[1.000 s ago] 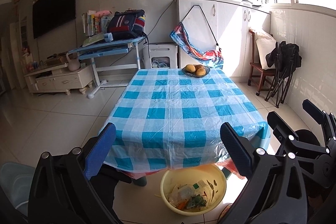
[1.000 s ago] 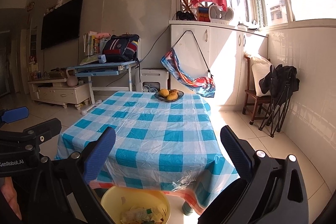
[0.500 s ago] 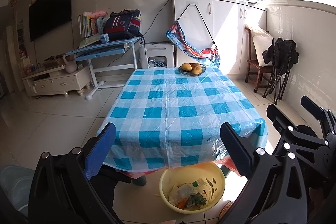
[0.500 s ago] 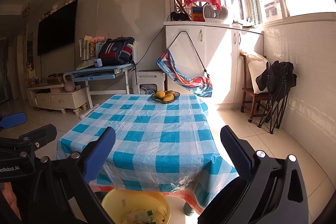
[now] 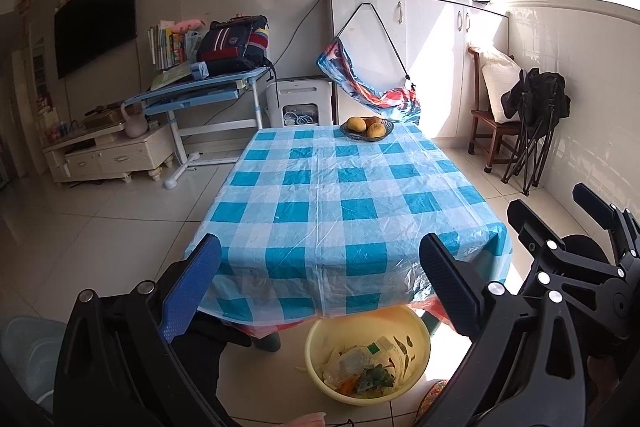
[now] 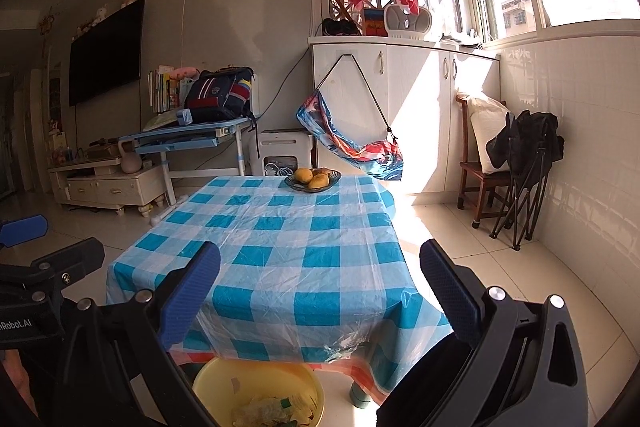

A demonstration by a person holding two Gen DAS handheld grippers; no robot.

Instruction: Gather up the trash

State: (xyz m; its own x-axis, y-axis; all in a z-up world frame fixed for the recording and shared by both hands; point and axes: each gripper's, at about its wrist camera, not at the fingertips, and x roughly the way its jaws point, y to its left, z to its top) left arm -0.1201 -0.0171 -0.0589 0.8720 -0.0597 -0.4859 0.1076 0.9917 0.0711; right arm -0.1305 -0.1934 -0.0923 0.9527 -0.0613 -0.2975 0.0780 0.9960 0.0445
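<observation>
Both views have risen slightly since a second ago, showing more tabletop. Under the near edge of the table point(image 5: 344, 195) sits a yellow basin point(image 5: 416, 331) holding trash point(image 5: 360, 371): crumpled clear wrappers, paper, green and orange scraps. Left gripper point(image 5: 320, 275) and right gripper point(image 6: 320, 275) gape wide, empty. "nRobot.AI" shows on the left gripper's body.

A yellow basin point(image 6: 256, 383) of trash point(image 6: 272, 409) is seen on the floor below the checked tabletop point(image 6: 280, 247); the right gripper point(image 6: 320, 291) is held with fingers point(image 6: 192, 291) wide apart.

Both grippers' jaws wide apart
</observation>
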